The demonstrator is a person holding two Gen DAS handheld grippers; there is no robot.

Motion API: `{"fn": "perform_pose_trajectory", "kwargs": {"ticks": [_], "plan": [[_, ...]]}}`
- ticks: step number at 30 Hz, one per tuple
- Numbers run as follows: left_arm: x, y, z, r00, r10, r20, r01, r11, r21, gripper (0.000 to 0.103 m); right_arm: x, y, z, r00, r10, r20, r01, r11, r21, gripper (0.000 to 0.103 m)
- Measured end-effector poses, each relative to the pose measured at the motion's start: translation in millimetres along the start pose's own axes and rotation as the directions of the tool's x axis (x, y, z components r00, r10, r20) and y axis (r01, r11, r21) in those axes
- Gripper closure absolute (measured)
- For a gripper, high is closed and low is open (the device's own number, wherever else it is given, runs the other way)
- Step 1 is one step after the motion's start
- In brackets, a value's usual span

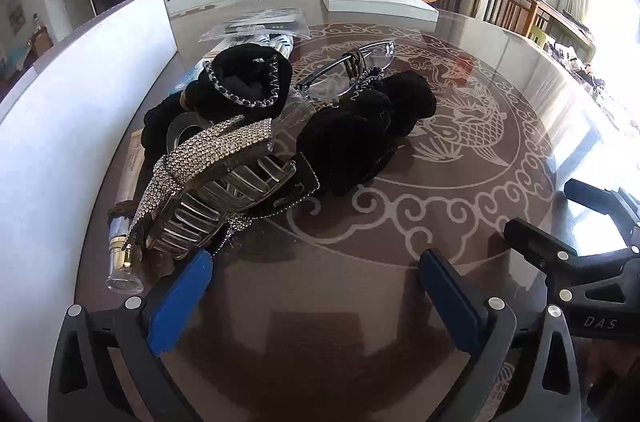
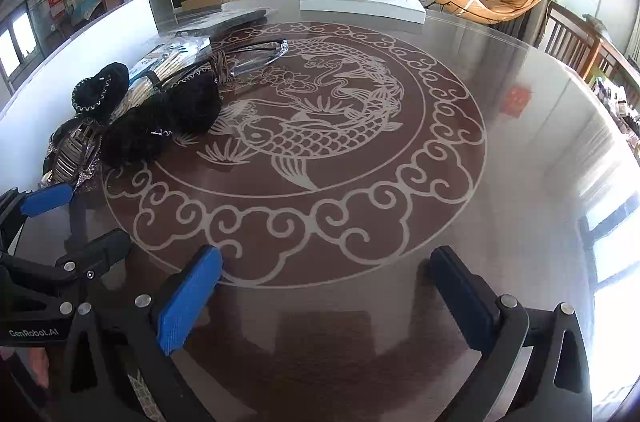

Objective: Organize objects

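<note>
Broadly, a round glass-topped bench [image 2: 500,150] fills both views, brown under the glass, with a pale fish-and-cloud medallion [image 2: 296,138] at its middle. White board [image 1: 80,94] stands on edge along the left rim. White flat box [image 2: 360,4] lies at the far side.

Task items sit heaped at the left of the medallion, against the board:
- black fluffy scrunchies [image 1: 360,126], two or three bunched, touching
- black scrunchie with chain trim [image 1: 244,78] on top of the heap
- rhinestone hair clip [image 1: 212,174] nearest the camera, teeth showing
- clear-framed glasses [image 1: 348,70] behind the scrunchies
- clear tube with gold cap [image 1: 124,262] at the near edge, partly under the clip

Left claw [image 1: 316,298]: blue pads spread wide, nothing between, left pad just beside the clip.
Right claw [image 2: 324,302]: spread wide, bare glass between, well apart from the heap.
</note>
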State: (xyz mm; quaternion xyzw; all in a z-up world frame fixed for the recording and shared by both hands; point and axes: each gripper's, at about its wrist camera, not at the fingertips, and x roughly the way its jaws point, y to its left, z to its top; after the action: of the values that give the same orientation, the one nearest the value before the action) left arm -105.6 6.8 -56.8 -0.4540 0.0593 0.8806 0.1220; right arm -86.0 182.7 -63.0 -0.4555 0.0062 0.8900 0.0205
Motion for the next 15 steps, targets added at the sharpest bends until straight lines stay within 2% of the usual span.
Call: {"fn": "perform_pose_trajectory", "kwargs": {"ticks": [15], "plan": [[-0.1,0.1,0.2,1.000,0.003,0.003,-0.003,1.000,-0.002,0.000,-0.3,2.2,-1.3,1.000,-0.002,-0.001,0.002,1.000,-0.001,0.000]]}}
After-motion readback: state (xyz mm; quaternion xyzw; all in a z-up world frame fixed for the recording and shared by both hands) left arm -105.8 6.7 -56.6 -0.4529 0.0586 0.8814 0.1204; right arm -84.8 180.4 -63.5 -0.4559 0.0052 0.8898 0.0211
